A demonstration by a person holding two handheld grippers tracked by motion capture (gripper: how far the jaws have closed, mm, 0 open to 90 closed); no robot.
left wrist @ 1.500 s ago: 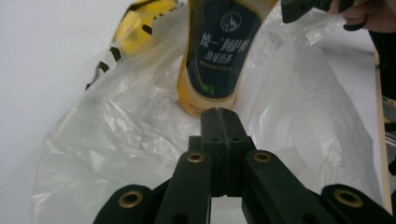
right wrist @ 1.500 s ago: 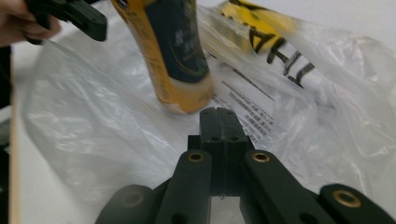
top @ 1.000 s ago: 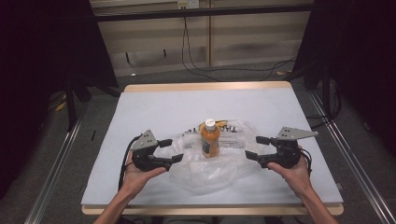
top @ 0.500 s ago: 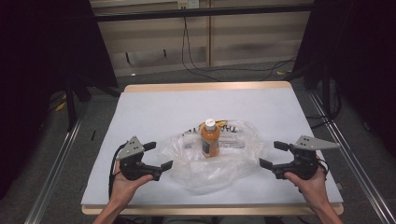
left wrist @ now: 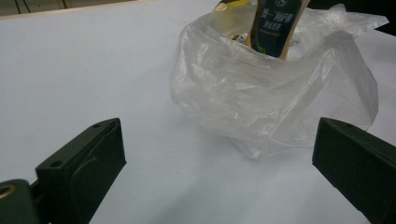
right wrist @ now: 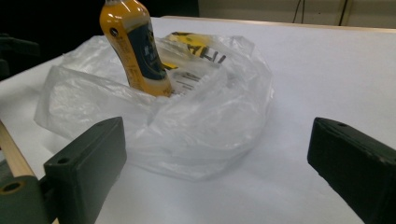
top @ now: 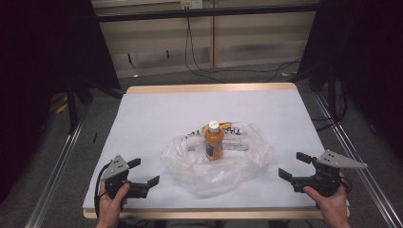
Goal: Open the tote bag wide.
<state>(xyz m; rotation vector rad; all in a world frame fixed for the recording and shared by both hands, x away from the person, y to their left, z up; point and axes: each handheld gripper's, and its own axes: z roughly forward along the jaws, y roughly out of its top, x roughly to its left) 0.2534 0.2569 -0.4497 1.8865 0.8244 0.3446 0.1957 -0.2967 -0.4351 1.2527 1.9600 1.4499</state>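
At the centre of the high view an orange bottle (top: 214,141) with a white cap stands upright inside a crumpled clear plastic bag (top: 216,164), whose folds rise around its base. At lower left the left gripper (top: 144,173) points toward the bag, jaws spread wide, holding nothing; a hand (top: 110,206) grips it from below. At lower right the right gripper (top: 294,166) mirrors it, equally wide and empty, well apart from the bag. The white table (top: 157,118) has a wooden edge; cables (top: 204,61) trail across the grey floor beyond.
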